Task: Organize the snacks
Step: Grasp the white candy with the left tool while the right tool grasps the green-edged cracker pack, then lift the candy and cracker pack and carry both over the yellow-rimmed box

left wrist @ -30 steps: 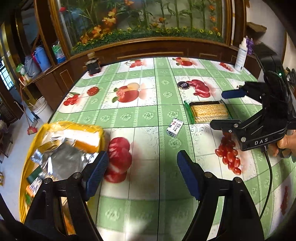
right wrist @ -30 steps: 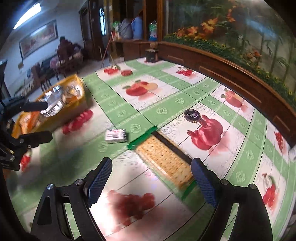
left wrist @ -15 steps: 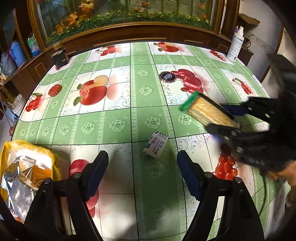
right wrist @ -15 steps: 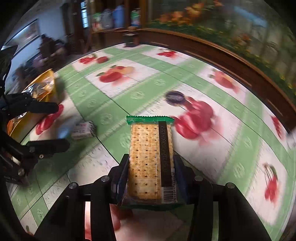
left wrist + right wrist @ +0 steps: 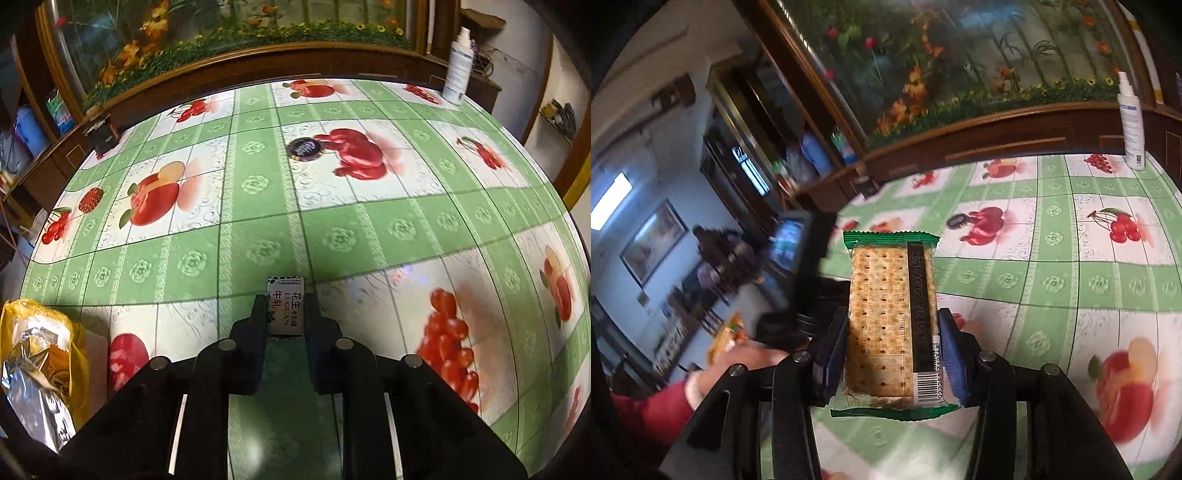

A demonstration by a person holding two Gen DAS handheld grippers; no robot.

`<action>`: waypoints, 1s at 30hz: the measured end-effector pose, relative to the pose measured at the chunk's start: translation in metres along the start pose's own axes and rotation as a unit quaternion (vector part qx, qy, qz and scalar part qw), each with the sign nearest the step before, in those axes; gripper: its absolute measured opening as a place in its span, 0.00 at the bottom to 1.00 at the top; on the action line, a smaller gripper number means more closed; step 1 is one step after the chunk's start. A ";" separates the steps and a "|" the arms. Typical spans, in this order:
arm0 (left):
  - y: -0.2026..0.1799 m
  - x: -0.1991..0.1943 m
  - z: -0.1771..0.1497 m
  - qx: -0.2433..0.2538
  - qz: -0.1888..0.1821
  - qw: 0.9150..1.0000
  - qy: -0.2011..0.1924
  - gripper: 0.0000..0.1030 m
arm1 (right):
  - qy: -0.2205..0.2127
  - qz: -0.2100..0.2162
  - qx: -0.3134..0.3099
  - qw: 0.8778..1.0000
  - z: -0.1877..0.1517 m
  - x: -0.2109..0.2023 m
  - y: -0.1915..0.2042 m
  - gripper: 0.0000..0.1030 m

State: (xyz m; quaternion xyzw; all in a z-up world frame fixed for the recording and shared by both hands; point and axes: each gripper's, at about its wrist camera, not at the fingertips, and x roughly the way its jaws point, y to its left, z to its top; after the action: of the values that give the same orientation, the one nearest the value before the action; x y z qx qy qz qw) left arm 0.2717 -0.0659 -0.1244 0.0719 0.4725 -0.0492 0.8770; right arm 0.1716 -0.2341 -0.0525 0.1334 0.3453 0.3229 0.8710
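My left gripper (image 5: 285, 308) is shut on a small white candy packet (image 5: 285, 306) with red and black print, low over the table. My right gripper (image 5: 892, 334) is shut on a cracker pack (image 5: 892, 317) with green sealed ends and a barcode, held above the table. A yellow bag (image 5: 40, 354) with foil snack packs lies at the left table edge in the left wrist view. A small dark round snack (image 5: 304, 149) lies on the far middle of the table and also shows in the right wrist view (image 5: 957, 220).
The table wears a green and white fruit-print cloth (image 5: 369, 236). A white spray bottle (image 5: 457, 72) stands at the far right corner. A small dark box (image 5: 103, 134) sits at the far left edge. A wooden cabinet (image 5: 258, 70) with an aquarium stands behind. The left hand and its gripper body (image 5: 798, 280) blur at the right wrist view's left.
My left gripper has moved forward and closed on the candy packet. My right gripper closed on the cracker pack and lifted it off the table, swinging left.
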 end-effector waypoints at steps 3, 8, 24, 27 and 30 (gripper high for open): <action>0.000 -0.020 -0.018 -0.007 0.004 1.000 -0.012 0.15 | -0.025 0.021 0.018 0.999 -0.009 -0.022 0.015 0.46; 0.011 -0.084 -0.055 -0.023 0.044 0.997 -0.064 0.15 | -0.065 0.095 0.051 0.992 -0.027 -0.060 0.035 0.46; 0.080 -0.230 -0.145 -0.110 0.120 0.972 -0.167 0.15 | -0.049 0.222 0.047 0.973 -0.071 -0.054 0.128 0.46; 0.092 -0.242 -0.155 -0.117 0.130 0.969 -0.177 0.15 | -0.043 0.237 0.044 0.969 -0.075 -0.046 0.145 0.46; 0.102 -0.250 -0.161 -0.126 0.136 0.965 -0.185 0.16 | -0.037 0.243 0.038 0.968 -0.078 -0.039 0.160 0.46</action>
State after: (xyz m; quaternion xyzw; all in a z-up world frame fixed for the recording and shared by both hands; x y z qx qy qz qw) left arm 0.0179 0.0671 0.0053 0.0144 0.2897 0.1183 0.9497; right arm 0.0215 -0.1382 -0.0159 0.2582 0.2817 0.5067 0.7728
